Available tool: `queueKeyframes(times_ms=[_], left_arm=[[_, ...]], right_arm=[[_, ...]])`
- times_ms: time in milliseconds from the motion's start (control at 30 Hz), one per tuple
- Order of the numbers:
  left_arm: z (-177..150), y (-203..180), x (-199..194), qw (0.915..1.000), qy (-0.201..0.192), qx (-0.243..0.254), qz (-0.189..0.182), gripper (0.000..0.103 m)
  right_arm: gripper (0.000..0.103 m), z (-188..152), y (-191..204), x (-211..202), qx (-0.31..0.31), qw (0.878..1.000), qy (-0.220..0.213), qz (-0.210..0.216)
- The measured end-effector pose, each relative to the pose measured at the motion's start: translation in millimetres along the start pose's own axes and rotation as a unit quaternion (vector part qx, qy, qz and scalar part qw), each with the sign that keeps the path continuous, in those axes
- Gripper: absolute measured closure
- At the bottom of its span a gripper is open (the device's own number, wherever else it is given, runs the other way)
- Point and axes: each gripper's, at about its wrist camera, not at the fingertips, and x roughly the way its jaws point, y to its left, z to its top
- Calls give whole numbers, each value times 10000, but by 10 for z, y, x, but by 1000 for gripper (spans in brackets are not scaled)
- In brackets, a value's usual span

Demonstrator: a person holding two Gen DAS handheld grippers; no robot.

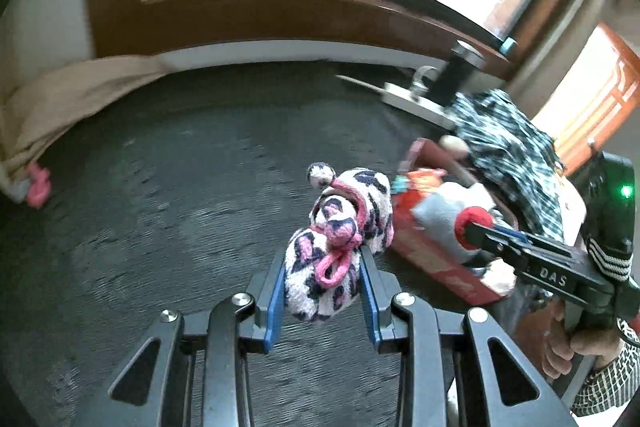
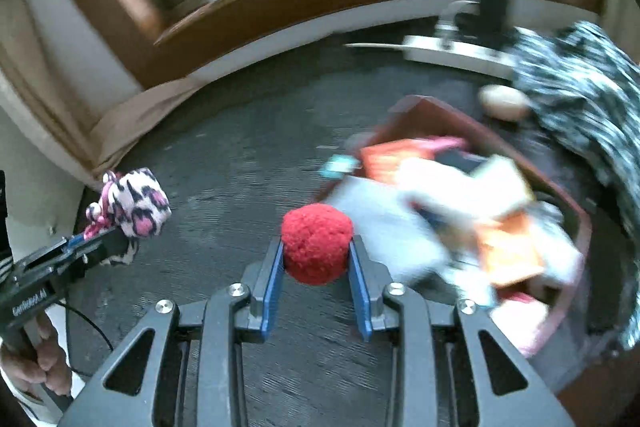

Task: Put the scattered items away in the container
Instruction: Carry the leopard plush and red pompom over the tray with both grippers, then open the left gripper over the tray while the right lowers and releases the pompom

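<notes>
The container (image 2: 576, 211), a reddish-brown box on the dark carpeted floor (image 1: 180, 167), already holds a jumble of items: orange packets, pale cloths and something pink at its near end. A black-and-white patterned garment (image 1: 508, 143) drapes over its far side, and whether that belongs in the box cannot be told.

Two items are in hand. The left claw (image 1: 324, 279) is closed on a pink-and-black spotted fuzzy sock bundle (image 1: 340, 239), held above the carpet just beside the box's near edge. The right claw (image 2: 316, 259) grips a red pompom ball (image 2: 317, 243), also above the carpet and close to the box's left side.

As a judgement, the job looks well along, with these two pieces short of the box. A small pink object (image 1: 38, 183) lies well apart by the beige curtain hem (image 1: 72, 99) at the floor's left edge, possibly one more to collect.

Both tools are held low and roughly level, pointing forward towards the window wall, each gripped from beneath by a hand (image 1: 576, 347) with a checked sleeve. Blur suggests both are moving.
</notes>
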Motion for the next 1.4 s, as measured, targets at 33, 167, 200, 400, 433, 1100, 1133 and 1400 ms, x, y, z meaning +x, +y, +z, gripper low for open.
queueKeyframes(times_ms=[33,167,200,400,433,1100,1133,1400], left_arm=[[37,-135,48,10000,8,74,-46,69],[183,-591,238,9994,30,303,-159,69],[216,-688,281,9992,32,349,-175,69],[458,-1104,523,9982,-45,579,-158,69],[503,-1151,579,9981,-51,598,-143,69],[1016,-1500,1621,9972,438,584,190,45],[1023,-1459,1596,9975,429,527,212,45],[1043,-1163,1258,9994,193,130,267,44]], right_arm=[[69,-40,-139,-54,81,10000,-15,-51],[69,-218,-674,-181,349,9992,36,-209],[69,-254,-776,-183,388,9990,75,-218],[69,-293,-971,-155,233,9995,184,-94],[69,-286,-971,-144,166,9997,192,-69],[69,-202,-1264,-43,49,9995,284,111],[69,-194,-1271,-39,59,9995,292,131],[65,-220,-1205,-34,-76,9985,448,308]])
